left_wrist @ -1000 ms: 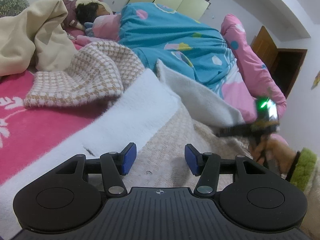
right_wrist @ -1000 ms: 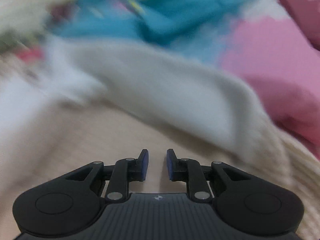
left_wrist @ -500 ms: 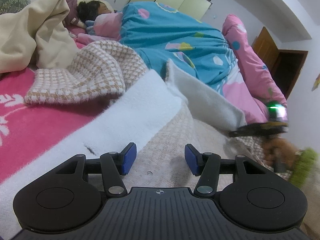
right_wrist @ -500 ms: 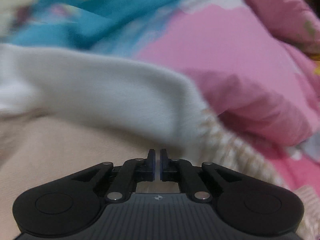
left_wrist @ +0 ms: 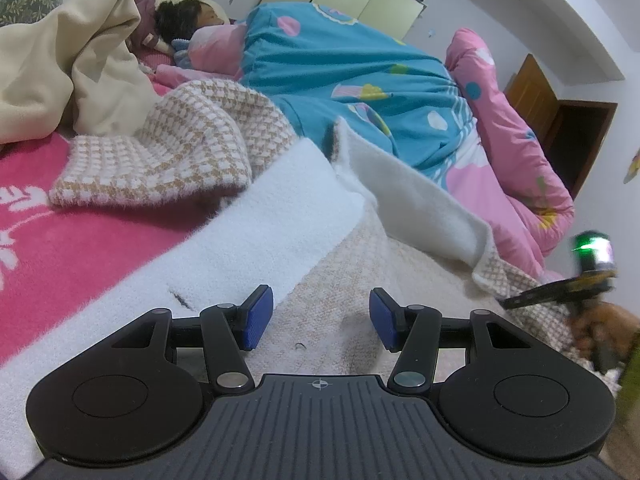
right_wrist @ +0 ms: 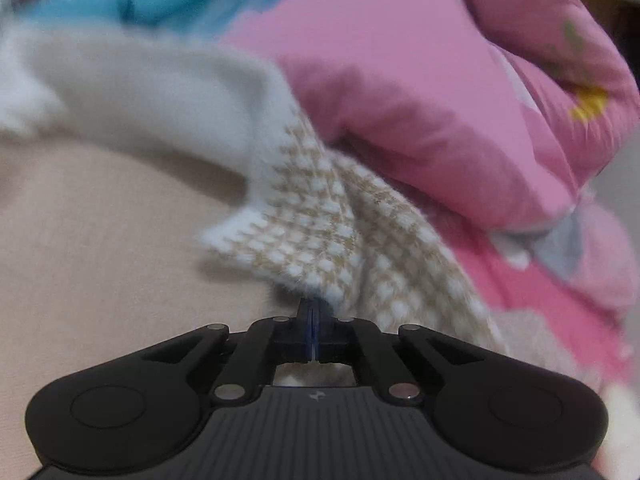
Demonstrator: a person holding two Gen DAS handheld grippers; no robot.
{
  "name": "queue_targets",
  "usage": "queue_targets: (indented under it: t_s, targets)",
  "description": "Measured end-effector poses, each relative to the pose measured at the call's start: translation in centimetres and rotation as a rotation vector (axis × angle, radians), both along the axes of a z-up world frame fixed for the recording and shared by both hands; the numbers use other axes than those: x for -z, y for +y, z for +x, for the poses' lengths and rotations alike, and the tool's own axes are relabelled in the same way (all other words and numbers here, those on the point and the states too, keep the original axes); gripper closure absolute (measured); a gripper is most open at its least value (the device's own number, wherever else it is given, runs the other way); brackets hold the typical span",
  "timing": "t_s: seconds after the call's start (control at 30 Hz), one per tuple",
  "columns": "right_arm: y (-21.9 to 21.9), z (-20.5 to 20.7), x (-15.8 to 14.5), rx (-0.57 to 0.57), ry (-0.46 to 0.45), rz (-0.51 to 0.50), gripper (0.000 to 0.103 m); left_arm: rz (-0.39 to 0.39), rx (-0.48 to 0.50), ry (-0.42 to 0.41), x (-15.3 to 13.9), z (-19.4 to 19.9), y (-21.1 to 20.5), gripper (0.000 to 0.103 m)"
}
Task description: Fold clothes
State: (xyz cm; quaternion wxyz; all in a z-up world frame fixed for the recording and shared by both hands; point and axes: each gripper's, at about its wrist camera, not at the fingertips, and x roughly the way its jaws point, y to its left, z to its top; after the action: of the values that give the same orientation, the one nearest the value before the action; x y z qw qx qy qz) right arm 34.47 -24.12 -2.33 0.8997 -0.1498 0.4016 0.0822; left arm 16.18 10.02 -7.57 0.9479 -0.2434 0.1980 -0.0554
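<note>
Garment: a beige-and-white houndstooth knit garment (left_wrist: pixel 192 148) with a white fleecy lining is spread across the bed, its inner side turned up in front of both cameras.
Lining: a wide white band (left_wrist: pixel 256 248) runs diagonally past the left pad, and a second white flap (left_wrist: pixel 420 204) is folded over farther back.
Left hand-held gripper: the left hand-held gripper (left_wrist: pixel 320 317) is seen half open above the beige inner cloth; nothing is caught between its 2 blue pads (left_wrist: pixel 259 316).
Right hand-held gripper: the right hand-held gripper (right_wrist: pixel 311 320) is seen with its pads pressed fully together at the houndstooth edge (right_wrist: pixel 304 240) of the garment; whether cloth is pinched between them cannot be told.
Right side in the left view: that hand-held gripper appears blurred at the far right edge, held by a hand (left_wrist: pixel 596 328) at the garment's corner.
Bed: a pink blanket (left_wrist: pixel 60 264) with white patterns lies under the garment on the left.
Bedding: a blue patterned quilt (left_wrist: pixel 344 92) and a pink quilt (left_wrist: pixel 516 152) are heaped behind the garment.
Person: a person's head (left_wrist: pixel 180 20) is seen at the far end of the bed beside a cream blanket (left_wrist: pixel 72 64).
</note>
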Motion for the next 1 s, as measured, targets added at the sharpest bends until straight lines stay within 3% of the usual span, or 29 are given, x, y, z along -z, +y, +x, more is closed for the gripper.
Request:
queue_targets:
  t_s: [0.1,0.13,0.2,0.27,0.33,0.4,0.47,0.53,0.67,0.73,0.8,0.93,1.0]
  targets:
    - [-1.0,-4.5,0.7,-0.153,0.111,0.057,0.103,-0.001,0.000,0.003,0.0,0.0,0.0,0.050]
    - [-1.2,-5.3,1.7,-0.183,0.148,0.015,0.103,-0.002,0.001,0.003,0.0,0.1,0.0,0.050]
    - [-3.7,-7.7,2.3,-0.163,0.114,-0.021,0.103,-0.004,0.001,0.004,0.1,0.1,0.0,0.050]
    - [-6.8,-8.7,0.9,0.055,0.105,-0.034,0.102,-0.011,0.003,0.006,0.1,0.2,0.1,0.050]
    - [-8.3,-11.7,-1.5,0.073,0.066,0.030,0.101,-0.026,0.012,0.012,0.0,0.2,0.3,0.049]
    - [-8.6,-15.9,-4.7,0.027,0.011,0.123,0.100,-0.040,0.022,0.024,-0.3,0.2,0.5,0.049]
    - [-7.4,-20.0,-7.4,-0.099,-0.035,0.197,0.098,-0.044,0.033,0.024,-1.2,-0.2,0.6,0.049]
    - [-6.0,-23.2,-7.9,-0.197,-0.033,0.232,0.090,-0.035,0.050,0.016,-2.4,-1.1,0.4,0.049]
    - [-2.4,-27.4,-3.5,-0.313,0.038,0.239,0.089,0.032,0.129,0.015,-4.9,-3.9,-0.7,0.049]
    - [-2.0,-28.9,-0.2,-0.291,0.111,0.186,0.089,0.081,0.192,0.029,-5.9,-5.6,-1.5,0.049]
    - [-2.6,-31.3,2.0,-0.264,0.056,0.086,0.088,0.128,0.253,0.052,-6.4,-7.6,-1.8,0.049]
    - [-3.1,-33.1,0.5,-0.130,0.035,-0.014,0.086,0.171,0.358,0.119,-6.6,-11.4,-1.8,0.049]
    - [-2.0,-34.1,-0.3,-0.167,-0.020,0.021,0.086,0.133,0.372,0.167,-6.1,-12.7,-1.6,0.049]
